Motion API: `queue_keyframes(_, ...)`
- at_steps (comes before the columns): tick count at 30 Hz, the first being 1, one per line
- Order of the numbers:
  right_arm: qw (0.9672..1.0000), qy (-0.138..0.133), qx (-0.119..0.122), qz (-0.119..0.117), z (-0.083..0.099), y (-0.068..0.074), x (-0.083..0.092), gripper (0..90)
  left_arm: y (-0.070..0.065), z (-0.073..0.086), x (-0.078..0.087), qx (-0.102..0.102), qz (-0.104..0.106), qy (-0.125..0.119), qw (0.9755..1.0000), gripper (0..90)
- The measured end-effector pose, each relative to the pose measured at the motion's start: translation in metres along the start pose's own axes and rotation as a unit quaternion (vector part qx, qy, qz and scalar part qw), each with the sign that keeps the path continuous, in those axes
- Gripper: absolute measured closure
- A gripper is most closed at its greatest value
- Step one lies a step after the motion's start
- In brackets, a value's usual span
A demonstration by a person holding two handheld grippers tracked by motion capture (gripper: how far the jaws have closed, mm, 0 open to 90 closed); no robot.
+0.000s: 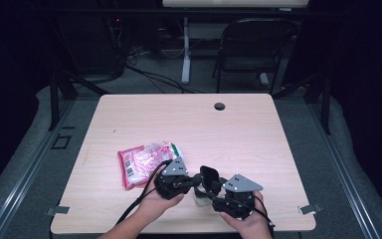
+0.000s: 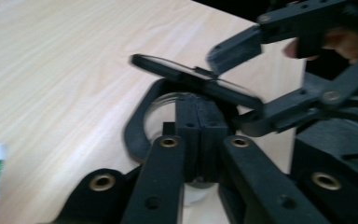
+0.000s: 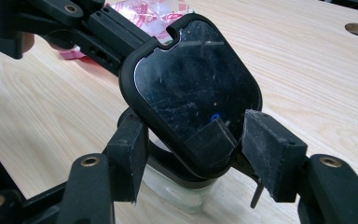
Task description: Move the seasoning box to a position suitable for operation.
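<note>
The left gripper [image 1: 195, 180] has its jaws pressed together on the black rim at the mouth of a small clear jar [image 3: 179, 190], as the left gripper view shows, with the two pads meeting over that rim. The right gripper [image 3: 193, 149] has its jaws spread wide, one on each side of the jar's hinged black lid [image 3: 193, 88]; the pads stand beside the lid's lower edge without pressing on it. The lid is raised and tilted, its glossy face turned toward the right gripper's camera. The jar stands on the wooden table [image 1: 238, 134], near the front edge, between the two hands. A pink and white snack packet [image 1: 146, 162] lies on the table just behind the left gripper, apart from the jar.
</note>
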State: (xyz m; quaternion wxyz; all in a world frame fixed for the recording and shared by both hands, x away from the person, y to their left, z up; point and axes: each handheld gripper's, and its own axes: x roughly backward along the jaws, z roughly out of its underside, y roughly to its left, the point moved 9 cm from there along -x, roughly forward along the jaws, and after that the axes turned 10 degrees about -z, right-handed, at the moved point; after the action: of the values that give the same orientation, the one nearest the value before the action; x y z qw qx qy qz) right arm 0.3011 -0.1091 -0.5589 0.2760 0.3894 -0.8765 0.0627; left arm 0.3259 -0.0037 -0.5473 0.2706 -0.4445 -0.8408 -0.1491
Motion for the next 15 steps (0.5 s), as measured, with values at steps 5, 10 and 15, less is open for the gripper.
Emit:
queue_keyframes(5,1.0,-0.002,-0.008,-0.004,0.0,-0.001,0.002,42.3,0.013,0.008,-0.008,0.01,-0.029,0.01,0.9995,78.0)
queue_keyframes(10,0.9999,-0.004,-0.009,-0.005,0.0,-0.001,0.002,42.6,0.022,0.014,-0.016,0.029,-0.037,0.017,0.9987,74.0)
queue_keyframes(15,0.9999,-0.005,-0.01,-0.006,0.0,-0.002,0.002,42.9,0.023,0.014,-0.018,0.038,-0.028,0.016,0.9988,72.0)
